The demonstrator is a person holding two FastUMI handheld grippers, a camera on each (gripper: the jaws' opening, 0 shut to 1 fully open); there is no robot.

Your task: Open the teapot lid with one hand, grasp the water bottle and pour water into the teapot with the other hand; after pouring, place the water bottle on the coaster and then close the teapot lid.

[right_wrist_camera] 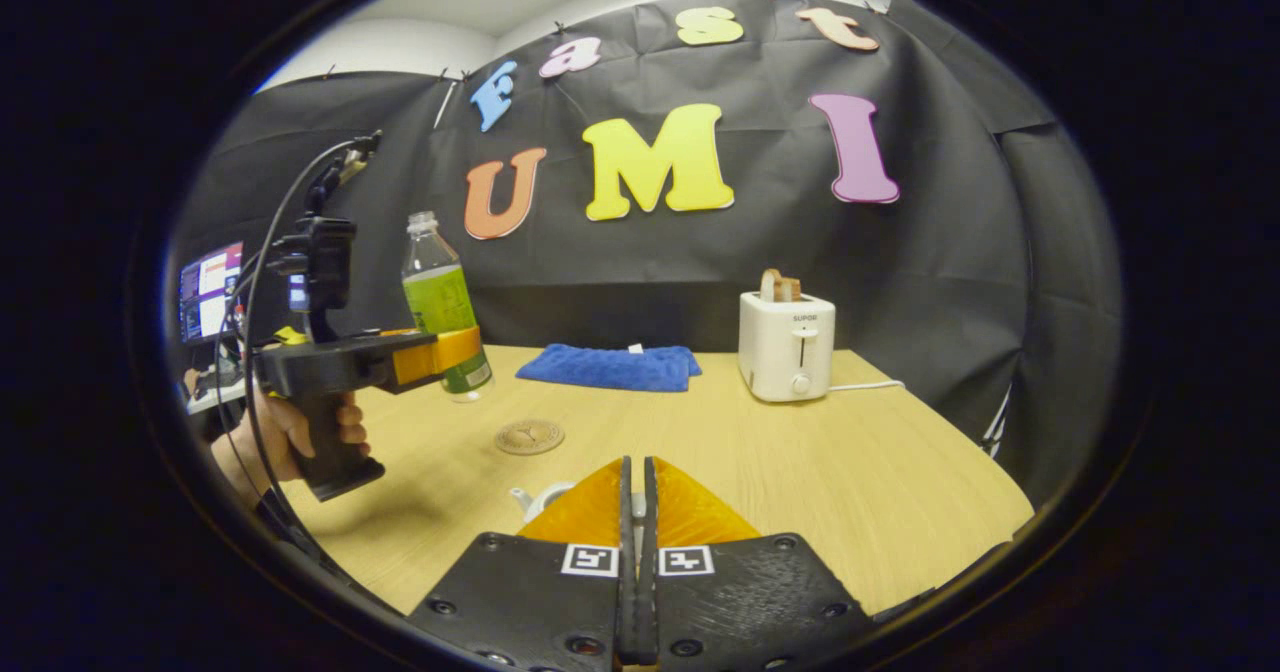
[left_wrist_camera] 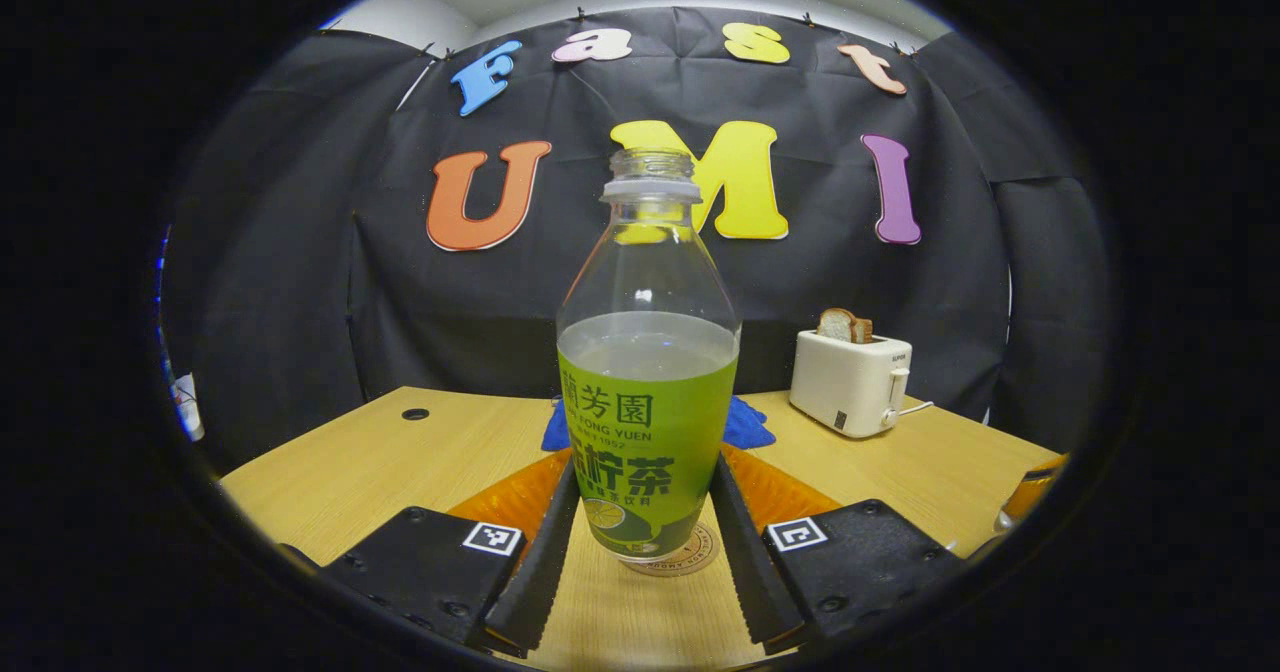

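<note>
Broadly, the wooden table (right_wrist_camera: 700,432) carries a white toaster (right_wrist_camera: 786,345) and a blue cloth (right_wrist_camera: 608,366) toward the back wall, both well clear of the work. Next in size, the left gripper (left_wrist_camera: 645,512) has its fingers clamped on the lower sides of the water bottle (left_wrist_camera: 647,392), which is upright, uncapped and roughly half full. In the right gripper view the bottle hangs above the table, and the round coaster (right_wrist_camera: 529,437) lies nearer the camera, apart from it; in the left gripper view the coaster peeks out just beneath the bottle's base. The right gripper (right_wrist_camera: 636,512) has its fingers pressed together, apparently on the teapot lid's knob, though the knob itself is hidden; the white teapot (right_wrist_camera: 538,499) shows only as a spout and rim just beside those fingers. Judging by this, the bottle is on its way down to the coaster. The next move calls for lowering it squarely onto the disc before releasing.
</note>
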